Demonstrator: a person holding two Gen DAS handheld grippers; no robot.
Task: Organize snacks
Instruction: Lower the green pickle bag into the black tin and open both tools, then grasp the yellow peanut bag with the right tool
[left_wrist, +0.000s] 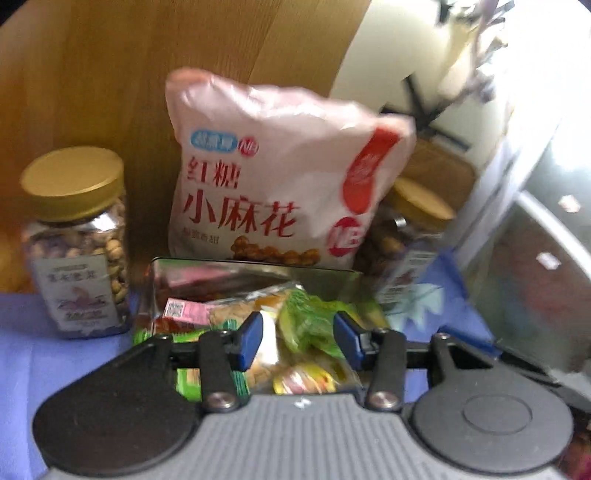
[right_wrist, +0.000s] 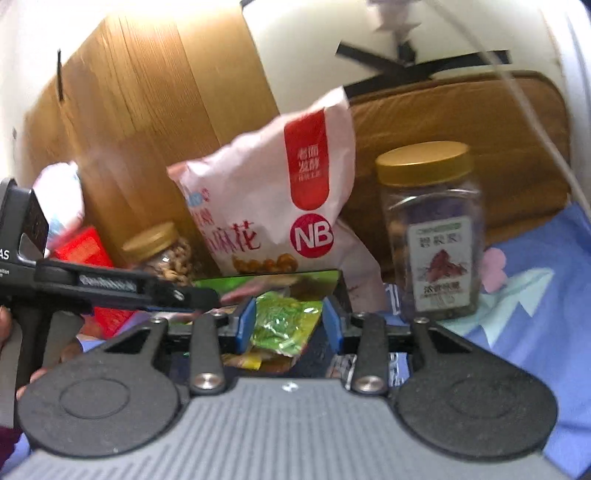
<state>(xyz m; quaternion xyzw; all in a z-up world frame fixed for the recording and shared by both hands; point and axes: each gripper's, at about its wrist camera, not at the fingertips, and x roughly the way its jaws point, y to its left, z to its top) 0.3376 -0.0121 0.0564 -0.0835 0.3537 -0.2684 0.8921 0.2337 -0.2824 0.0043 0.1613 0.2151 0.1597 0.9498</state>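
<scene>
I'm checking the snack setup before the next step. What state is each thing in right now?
Pink bag: upright, leaning back on the wooden panel, sealed.
Left jar: upright, gold lid on.
Right jar: upright, gold lid on.
Metal tin: open, full of wrapped snacks.
Left gripper: jaws open, holding nothing.
Right gripper: jaws open, holding nothing.

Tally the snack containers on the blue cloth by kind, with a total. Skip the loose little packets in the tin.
Gold-lidded clear jars: 2, one left of the bag, one right of it
Large pink snack bag: 1
Open shiny tin of small packets: 1
Total: 4
</scene>
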